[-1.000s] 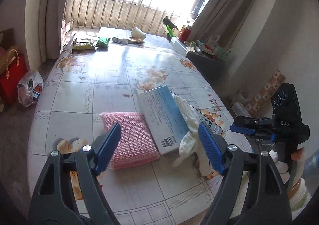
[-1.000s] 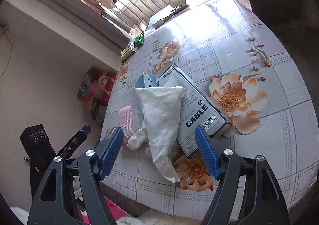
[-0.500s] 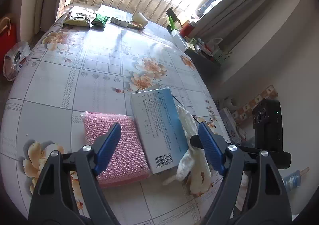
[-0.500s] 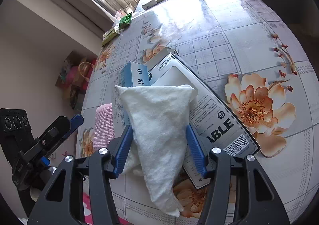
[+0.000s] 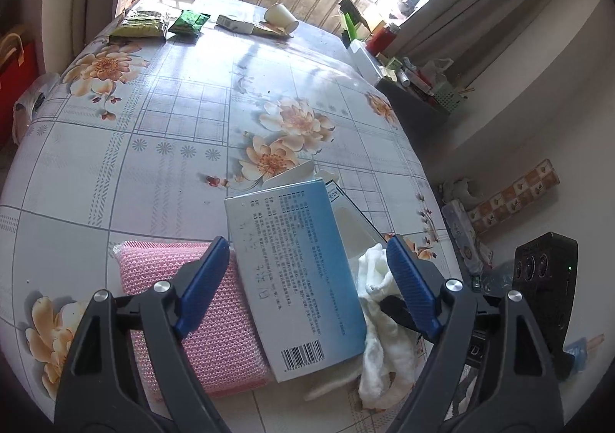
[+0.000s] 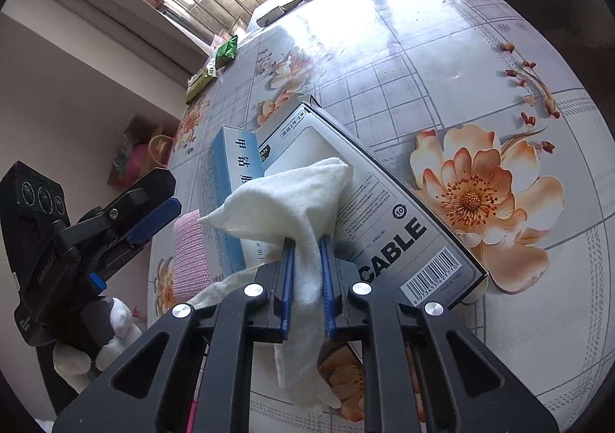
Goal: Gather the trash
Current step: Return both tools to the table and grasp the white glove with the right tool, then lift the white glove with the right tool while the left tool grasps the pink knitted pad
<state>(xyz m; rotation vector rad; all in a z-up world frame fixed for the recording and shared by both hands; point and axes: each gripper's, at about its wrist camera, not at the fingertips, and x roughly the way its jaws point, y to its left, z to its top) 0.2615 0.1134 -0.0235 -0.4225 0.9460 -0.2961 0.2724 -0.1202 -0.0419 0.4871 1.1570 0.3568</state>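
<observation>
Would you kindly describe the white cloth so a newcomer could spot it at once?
On the flowered table, at its near edge, two boxes lie side by side. The white cloth drapes across both, pinched by the right gripper. It alone is soft, crumpled and unprinted.

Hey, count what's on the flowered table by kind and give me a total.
Boxes: 3 (blue box, CABLE box, small box)
Green packets: 2
White cloth: 1
Pink sponge: 1
Paper cup: 1
Total: 8
</observation>
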